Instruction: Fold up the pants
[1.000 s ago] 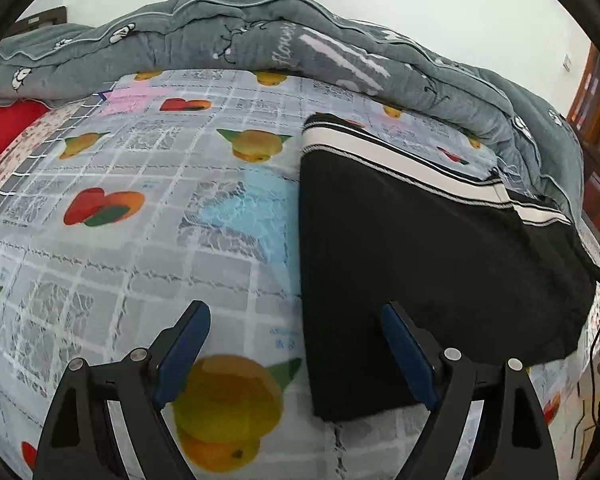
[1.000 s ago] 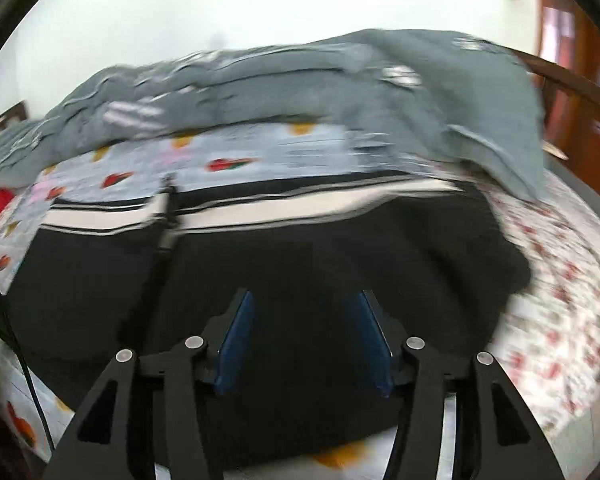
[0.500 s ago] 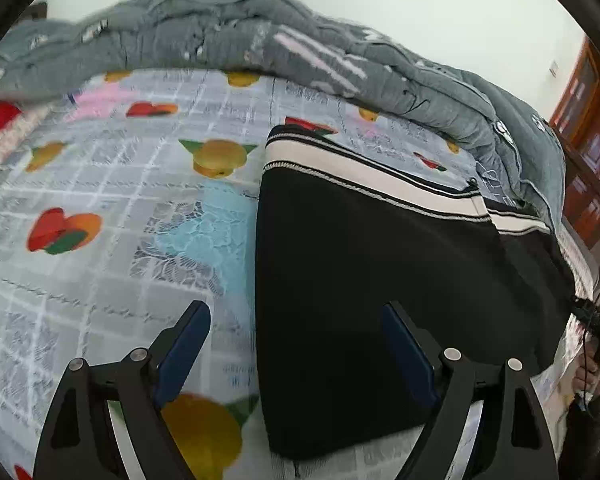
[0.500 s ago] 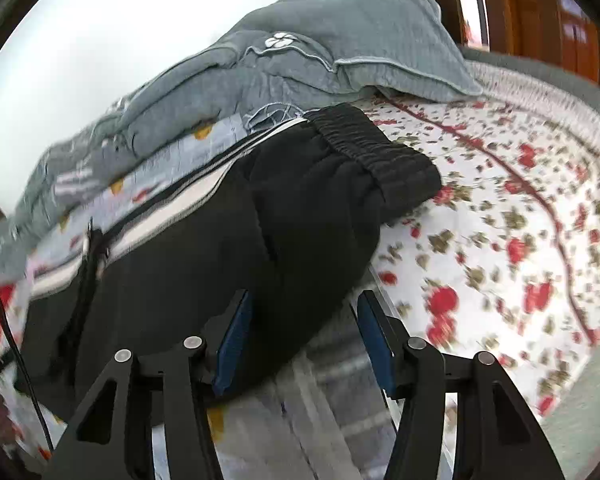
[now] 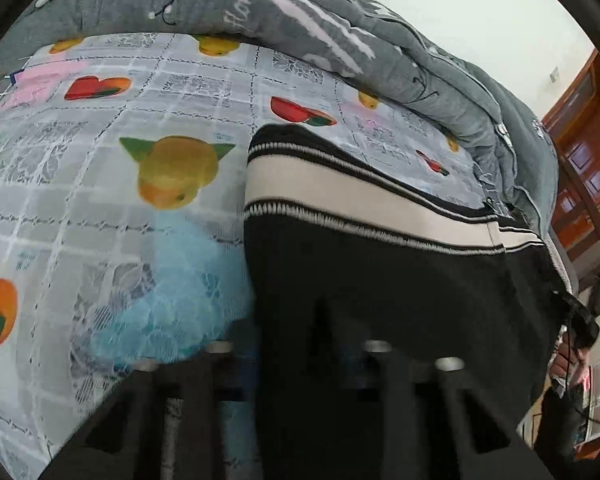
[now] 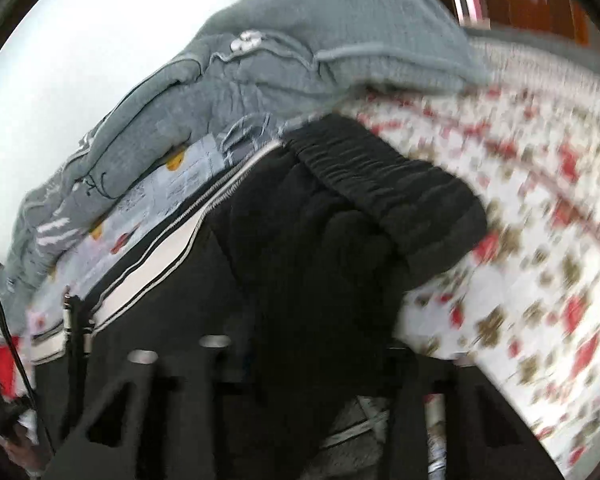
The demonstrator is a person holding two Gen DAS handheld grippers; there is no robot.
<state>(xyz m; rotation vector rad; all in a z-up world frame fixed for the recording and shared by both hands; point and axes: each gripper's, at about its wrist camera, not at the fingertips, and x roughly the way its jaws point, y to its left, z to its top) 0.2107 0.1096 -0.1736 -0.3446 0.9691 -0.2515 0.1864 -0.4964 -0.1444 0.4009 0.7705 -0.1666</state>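
Note:
Black pants [image 5: 380,280] with a white side stripe [image 5: 360,216] lie folded lengthwise on the bed. My left gripper [image 5: 296,348], blurred at the bottom of the left wrist view, is shut on the near edge of the leg end. In the right wrist view the pants [image 6: 300,260] end in a ribbed waistband [image 6: 388,200]. My right gripper [image 6: 304,360] sits low over the near edge by that waistband. Its jaws are closing, and black cloth bulges up between them. The pads of both grippers are hidden by cloth and blur.
A grey quilt [image 5: 300,32] is heaped along the far side of the bed [image 6: 300,60]. The fruit-print sheet [image 5: 100,200] spreads to the left and a floral sheet [image 6: 540,280] to the right. Wooden furniture [image 5: 580,140] stands beyond. A hand [image 5: 572,364] shows at the right edge.
Both grippers came down onto the pants' near edge. The left one went from wide open to shut on the cloth. The right one rolled, swung toward the waistband end, and its fingers narrowed.

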